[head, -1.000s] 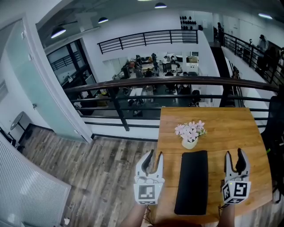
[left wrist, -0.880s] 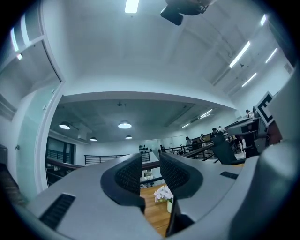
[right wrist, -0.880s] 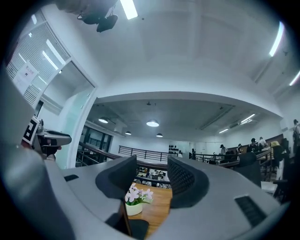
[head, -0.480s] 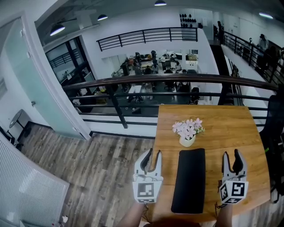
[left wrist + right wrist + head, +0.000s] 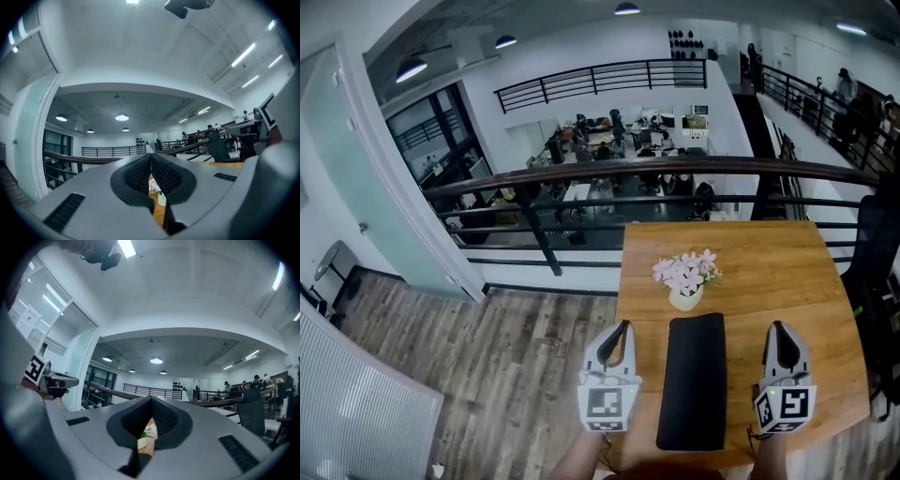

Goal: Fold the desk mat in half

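Head view: I list black desk mat (image 5: 692,380) flat on table (image 5: 769,267); left hand-held gripper (image 5: 620,330), right hand-held gripper (image 5: 778,331) flank it, jaws just clenched shut, empty.

Bright ceiling lights (image 5: 626,8), fisheye edges, sharp.

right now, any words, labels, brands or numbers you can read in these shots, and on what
no text in any view can be read
left cube, on the left gripper: black and white square code, no letters
right cube, on the right gripper: same kind of code
white sheet on the window: print too small to read
desk mat: plain black, no label
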